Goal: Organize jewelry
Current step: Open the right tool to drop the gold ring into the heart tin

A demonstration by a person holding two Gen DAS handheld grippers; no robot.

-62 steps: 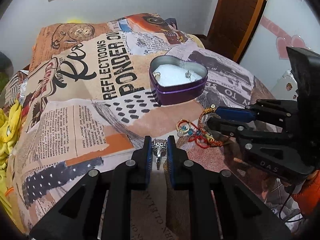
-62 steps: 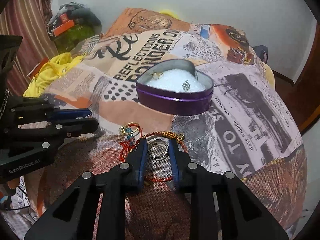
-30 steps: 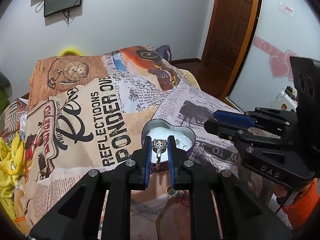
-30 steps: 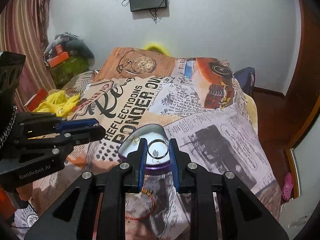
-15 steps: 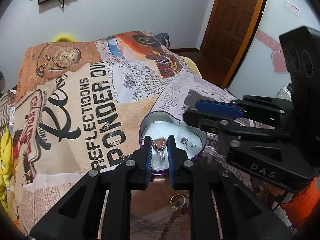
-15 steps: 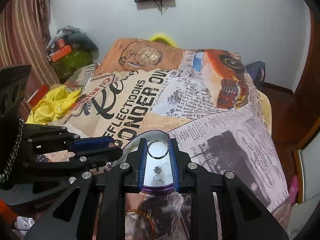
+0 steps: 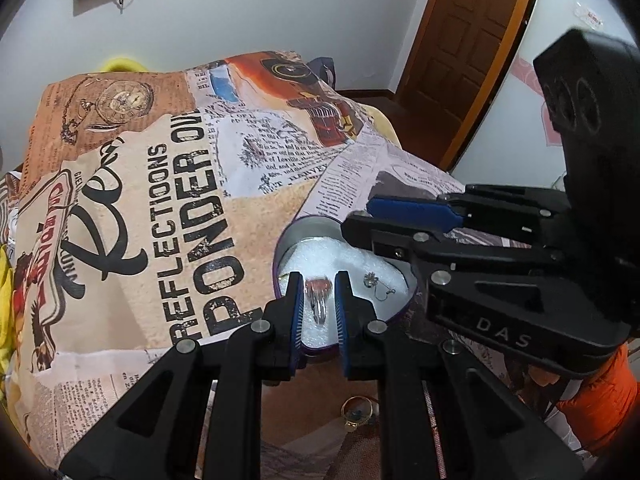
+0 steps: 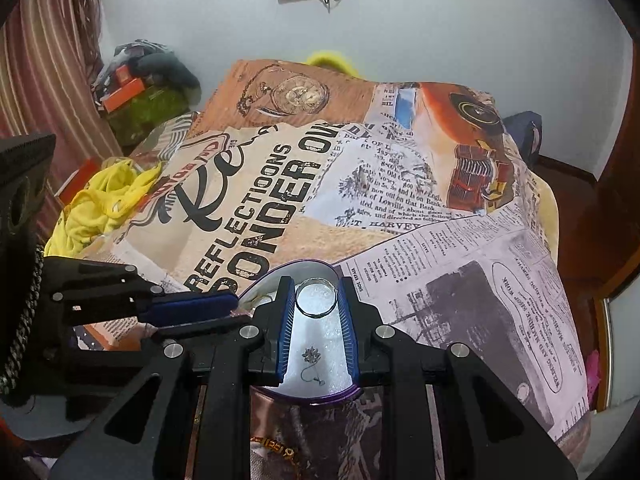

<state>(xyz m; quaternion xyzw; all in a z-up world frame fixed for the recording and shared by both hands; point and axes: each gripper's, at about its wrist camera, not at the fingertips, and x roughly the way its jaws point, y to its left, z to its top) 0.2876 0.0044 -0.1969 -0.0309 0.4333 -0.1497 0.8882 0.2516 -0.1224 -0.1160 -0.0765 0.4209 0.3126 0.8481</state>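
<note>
A purple heart-shaped tin (image 7: pixel 280 252) with white lining sits on the printed bedspread; it also shows in the right wrist view (image 8: pixel 320 398). My left gripper (image 7: pixel 319 292) is shut on a silver ring with a stone (image 7: pixel 318 300), held over the tin's near side. My right gripper (image 8: pixel 316 296) is shut on a plain silver ring (image 8: pixel 315 298), held over the tin's far part. A small silver earring (image 8: pixel 312 360) lies on the white lining, also seen in the left wrist view (image 7: pixel 376 282). The right gripper's body (image 7: pixel 500 280) hangs over the tin's right side.
A gold ring with blue stones (image 7: pixel 356 410) lies on the bedspread in front of the tin. A gold bracelet piece (image 8: pixel 276 450) lies near the bottom. Yellow cloth (image 8: pixel 104 200) lies at the bed's left. A brown door (image 7: pixel 460 52) stands at the far right.
Both grippers lifted off the bedspread with their rings and moved forward to hang over the tin. In the last half second both came lower and closer over the white lining.
</note>
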